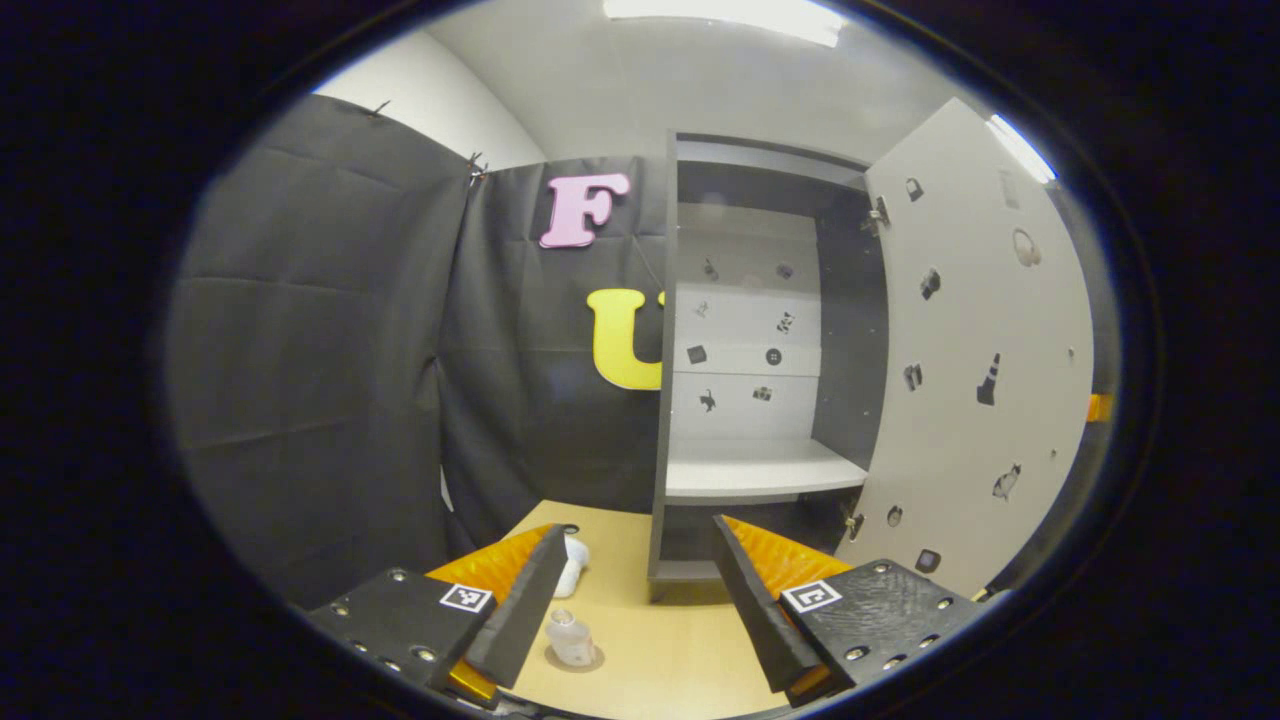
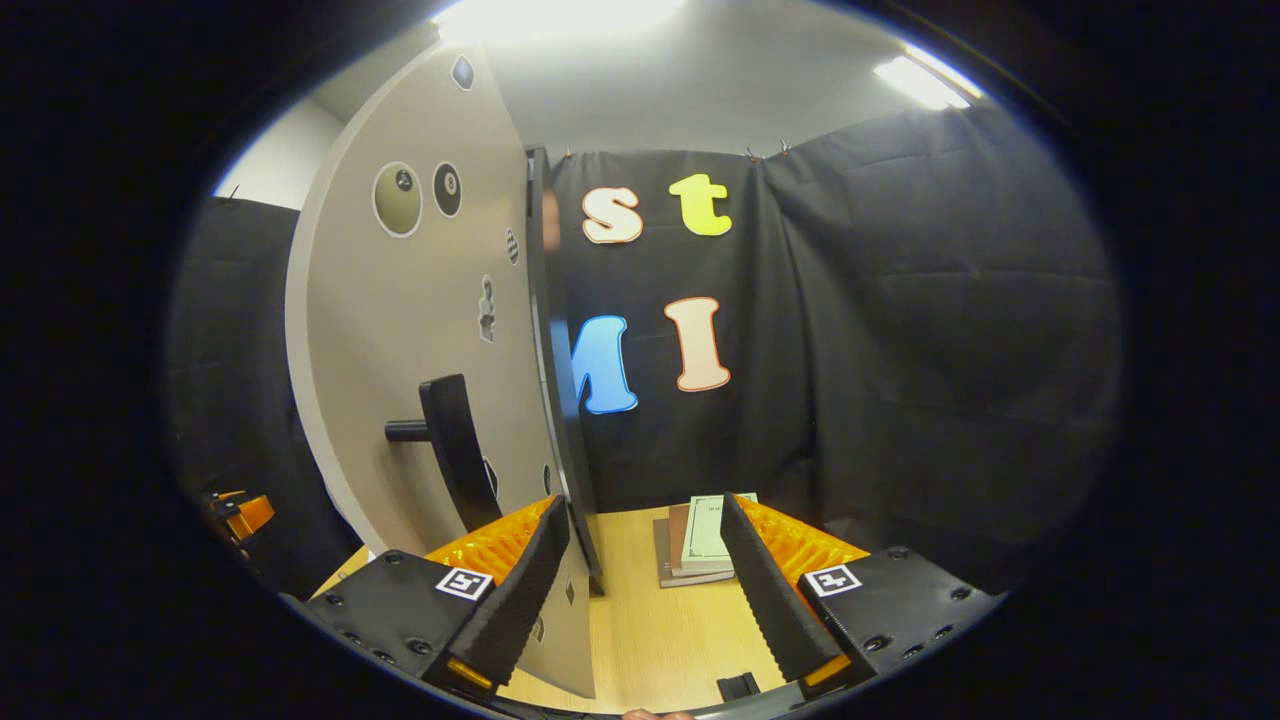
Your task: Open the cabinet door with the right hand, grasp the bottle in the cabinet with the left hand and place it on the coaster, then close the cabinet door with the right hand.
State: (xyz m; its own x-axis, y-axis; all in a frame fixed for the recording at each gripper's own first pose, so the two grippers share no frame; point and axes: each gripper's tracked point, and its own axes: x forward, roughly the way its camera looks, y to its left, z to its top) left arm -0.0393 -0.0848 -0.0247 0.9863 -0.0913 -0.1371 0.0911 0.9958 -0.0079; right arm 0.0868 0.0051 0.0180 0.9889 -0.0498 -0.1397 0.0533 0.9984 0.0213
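A small clear bottle [image 1: 572, 637] stands upright on a round coaster [image 1: 594, 661] on the wooden table [image 1: 680, 650], just below and between my left gripper's fingers. My left gripper [image 1: 638, 532] is open and holds nothing. Beyond it stands the cabinet [image 1: 752, 360], whose light door [image 1: 975, 370] is swung wide to the right. In the right gripper view the door [image 2: 420, 330] and its dark handle [image 2: 452, 440] are close on the left. My right gripper [image 2: 642, 505] is open, and the door's free edge stands between its fingers, near the left one.
A white object [image 1: 574, 563] lies on the table, partly behind my left finger. The cabinet's shelf [image 1: 760, 470] is bare. A stack of books [image 2: 700, 540] lies on the table ahead of the right gripper. Black cloth walls surround the table.
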